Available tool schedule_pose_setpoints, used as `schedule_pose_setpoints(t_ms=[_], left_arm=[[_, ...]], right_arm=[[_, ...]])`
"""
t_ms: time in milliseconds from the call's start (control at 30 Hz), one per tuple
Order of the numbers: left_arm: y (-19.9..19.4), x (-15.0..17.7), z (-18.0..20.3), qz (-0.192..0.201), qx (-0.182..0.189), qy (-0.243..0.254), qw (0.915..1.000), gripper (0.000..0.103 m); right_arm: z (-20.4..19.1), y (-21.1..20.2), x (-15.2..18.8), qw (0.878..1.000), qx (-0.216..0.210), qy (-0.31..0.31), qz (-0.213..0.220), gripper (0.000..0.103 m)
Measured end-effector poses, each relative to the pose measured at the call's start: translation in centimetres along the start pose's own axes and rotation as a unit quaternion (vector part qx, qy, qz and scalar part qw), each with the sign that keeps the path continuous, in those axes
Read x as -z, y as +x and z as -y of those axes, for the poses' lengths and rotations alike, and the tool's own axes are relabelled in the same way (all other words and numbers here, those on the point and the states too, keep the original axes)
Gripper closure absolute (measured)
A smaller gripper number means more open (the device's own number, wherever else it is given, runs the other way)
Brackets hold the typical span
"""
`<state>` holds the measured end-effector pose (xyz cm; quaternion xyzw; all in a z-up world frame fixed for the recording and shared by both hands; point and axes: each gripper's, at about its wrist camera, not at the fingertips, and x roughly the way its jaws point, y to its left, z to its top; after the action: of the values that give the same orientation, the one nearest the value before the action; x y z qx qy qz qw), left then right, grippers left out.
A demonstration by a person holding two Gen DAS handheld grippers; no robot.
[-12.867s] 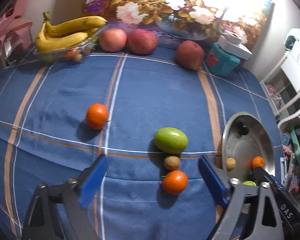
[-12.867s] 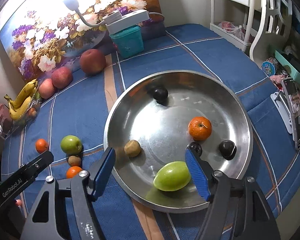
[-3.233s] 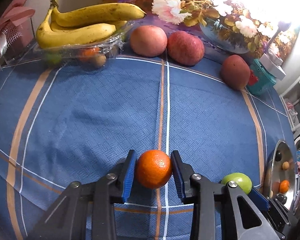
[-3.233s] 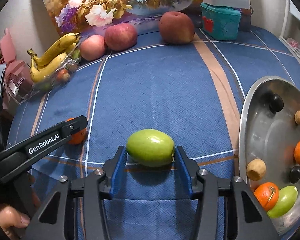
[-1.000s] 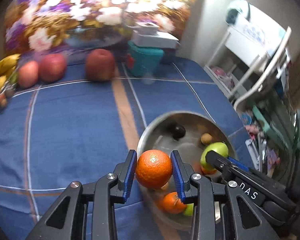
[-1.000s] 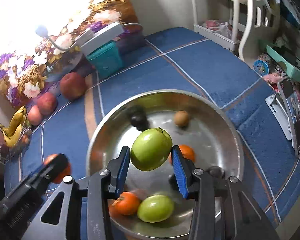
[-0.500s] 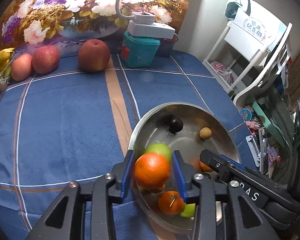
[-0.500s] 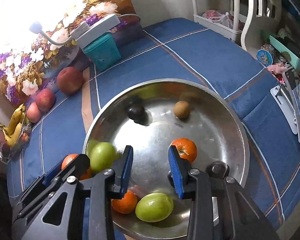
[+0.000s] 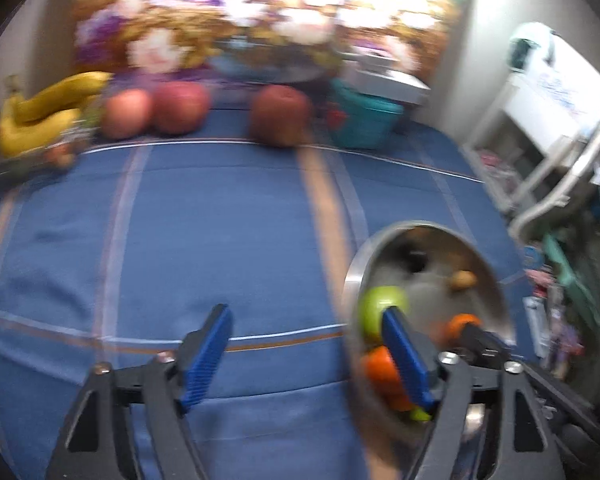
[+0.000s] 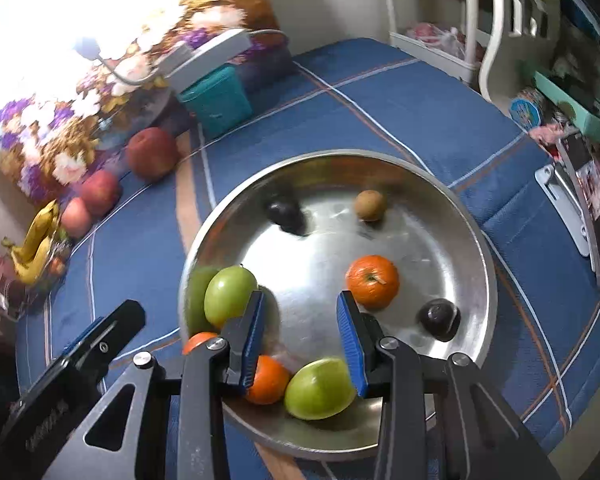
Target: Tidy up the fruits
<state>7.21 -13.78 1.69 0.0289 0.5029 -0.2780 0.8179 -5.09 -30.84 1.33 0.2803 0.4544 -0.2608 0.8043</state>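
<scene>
Quick tally from the right hand-held gripper (image 10: 300,336): the steel bowl (image 10: 476,240) under its fingers has two green fruits, one (image 10: 230,294) left of them and one (image 10: 320,388) right below, plus three oranges (image 10: 373,281) (image 10: 266,380) (image 10: 198,342). Two dark round fruits (image 10: 439,317) (image 10: 284,212) and one small brown one (image 10: 370,205) sit beyond the tips. Far off to the left: three red apples (image 10: 152,153) (image 10: 100,192) (image 10: 76,217) and one banana bunch (image 10: 34,246).
</scene>
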Motion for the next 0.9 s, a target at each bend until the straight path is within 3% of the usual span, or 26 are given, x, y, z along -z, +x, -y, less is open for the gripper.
schedule_pose_setpoints(t_ms=[33, 67, 100, 233, 300, 333, 567, 767, 900], left_arm=[[-0.2, 0.2, -0.7, 0.003, -0.016, -0.007, 0.9998, 0.008], [-0.5, 0.4, -1.5, 0.006, -0.031, -0.015, 0.9994, 0.0], [-0.7, 0.7, -2.3, 0.009, -0.041, -0.024, 0.9988, 0.0], [-2.0, 1.6, -5.0, 0.018, -0.071, -0.051, 0.996, 0.0], [-2.8, 2.1, -5.9, 0.02, -0.086, -0.057, 0.9944, 0.0], [-3.2, 2.5, -6.3, 0.019, -0.093, -0.058, 0.9938, 0.0], [-6.7, 5.4, -7.8, 0.024, -0.148, -0.047, 0.9875, 0.0], [-8.3, 7.8, -8.4, -0.002, -0.237, -0.047, 0.9705, 0.0], [-8.5, 9.1, -9.2, -0.023, -0.233, -0.055, 0.9707, 0.0]], right_arm=[[-0.3, -0.2, 0.2, 1.0, 0.0, -0.007, 0.003, 0.063], [-0.6, -0.3, 0.5, 1.0, 0.0, -0.013, 0.005, 0.054], [-1.0, -0.4, 0.8, 1.0, 0.0, -0.022, 0.009, 0.041], [-2.1, -0.8, 2.1, 0.999, -0.009, -0.046, 0.009, 0.037], [-2.6, -1.1, 2.9, 0.998, -0.005, -0.059, 0.013, 0.02], [-2.9, -1.3, 3.2, 0.998, -0.004, -0.066, 0.016, 0.016], [-4.3, -2.8, 6.1, 0.994, -0.012, -0.105, 0.02, 0.015], [-4.5, -4.3, 8.4, 0.993, -0.016, -0.115, 0.017, 0.015], [-4.7, -5.3, 9.2, 0.993, -0.016, -0.118, 0.025, 0.015]])
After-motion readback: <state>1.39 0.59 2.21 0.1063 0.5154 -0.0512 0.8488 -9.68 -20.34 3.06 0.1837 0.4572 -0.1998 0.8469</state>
